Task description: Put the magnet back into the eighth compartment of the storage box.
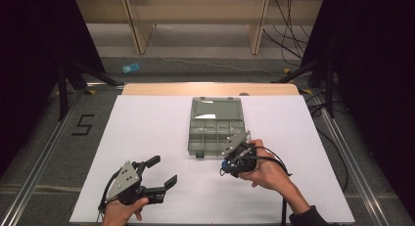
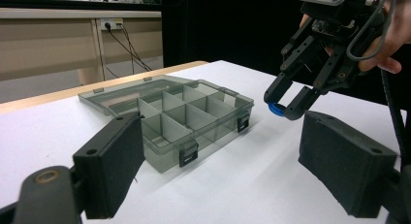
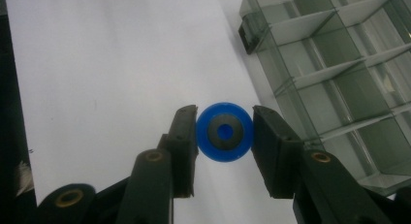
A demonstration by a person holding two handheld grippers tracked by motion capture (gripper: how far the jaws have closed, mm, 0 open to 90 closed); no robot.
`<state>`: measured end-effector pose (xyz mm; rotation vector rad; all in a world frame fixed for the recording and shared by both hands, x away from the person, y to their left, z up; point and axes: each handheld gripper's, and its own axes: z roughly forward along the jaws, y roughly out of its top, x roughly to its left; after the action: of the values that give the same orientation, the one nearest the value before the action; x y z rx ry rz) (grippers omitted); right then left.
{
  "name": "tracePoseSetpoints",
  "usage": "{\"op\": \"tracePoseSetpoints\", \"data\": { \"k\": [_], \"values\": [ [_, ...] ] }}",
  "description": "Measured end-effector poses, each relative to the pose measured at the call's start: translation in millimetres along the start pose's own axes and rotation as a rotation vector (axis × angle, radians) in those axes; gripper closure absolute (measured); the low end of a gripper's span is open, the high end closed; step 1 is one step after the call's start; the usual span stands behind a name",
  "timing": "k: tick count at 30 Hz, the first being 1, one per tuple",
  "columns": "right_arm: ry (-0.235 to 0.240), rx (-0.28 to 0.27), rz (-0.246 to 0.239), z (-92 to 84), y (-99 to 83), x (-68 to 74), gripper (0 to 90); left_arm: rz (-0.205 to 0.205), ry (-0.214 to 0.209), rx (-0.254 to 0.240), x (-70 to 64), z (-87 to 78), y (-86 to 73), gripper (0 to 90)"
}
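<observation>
My right gripper [image 3: 224,132] is clamped on a small blue ring [image 3: 224,132], and the right gripper view gives me the best look: a round blue piece with a grey collar and a blue centre, pinched side to side between the two black pads [image 3: 185,141], held above the white table [image 3: 111,64]. In the high view the ring is barely a blue speck at the tip of my right gripper [image 1: 226,168], just in front of the near right corner of the compartment box [image 1: 215,125]. There I can see my whole right hand [image 1: 266,172] wrapped round the gripper, cable trailing off.

The box is open, lid laid flat behind it, a clear grey tray split by dividers. The left gripper view shows what the overhead flattens: the height of the walls, the two dark latches [image 2: 188,153] on the front edge, and my right gripper hanging in the air beside the box [image 2: 184,117], the blue ring [image 2: 276,109] off the table surface.

My left gripper [image 1: 161,173] sits near the table's front left, well apart from the box. Its jaws are spread wide with nothing between them; in its own view the two pads [image 2: 116,166] frame the box from either side.
</observation>
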<state>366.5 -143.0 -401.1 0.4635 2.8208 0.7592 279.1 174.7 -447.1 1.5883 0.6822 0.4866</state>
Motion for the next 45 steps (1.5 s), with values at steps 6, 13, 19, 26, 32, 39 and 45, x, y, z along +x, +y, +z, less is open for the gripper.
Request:
{"op": "tracePoseSetpoints", "data": {
  "k": [6,13,19,26,32,39,45],
  "values": [
    [-0.021,-0.01,0.024,-2.8,-3.1,-7.5,63.0,0.0,0.0,0.001,0.1,0.0,-0.1,16.1],
    [-0.042,-0.011,0.045,-5.3,-6.1,-18.4,63.0,0.0,0.0,0.001,0.0,0.0,-0.1,16.2],
    [-0.061,-0.016,0.058,-4.9,-8.0,-25.0,63.0,0.001,0.0,0.001,0.3,0.0,-0.1,16.1],
    [-0.068,-0.018,0.07,-7.5,-9.4,-33.0,63.0,-0.001,0.0,0.0,0.2,-0.1,-0.1,16.1],
    [-0.083,-0.016,0.084,-5.9,-12.2,-40.0,63.0,-0.002,-0.001,0.0,0.2,0.0,-0.1,16.1],
    [-0.093,-0.016,0.104,-5.5,-14.2,-48.1,63.0,-0.002,-0.002,-0.002,0.4,0.1,-0.1,16.1],
    [-0.119,-0.022,0.124,-3.1,-15.8,-55.8,63.0,-0.008,0.0,-0.001,0.1,0.2,-0.2,16.1]
  ]
}}
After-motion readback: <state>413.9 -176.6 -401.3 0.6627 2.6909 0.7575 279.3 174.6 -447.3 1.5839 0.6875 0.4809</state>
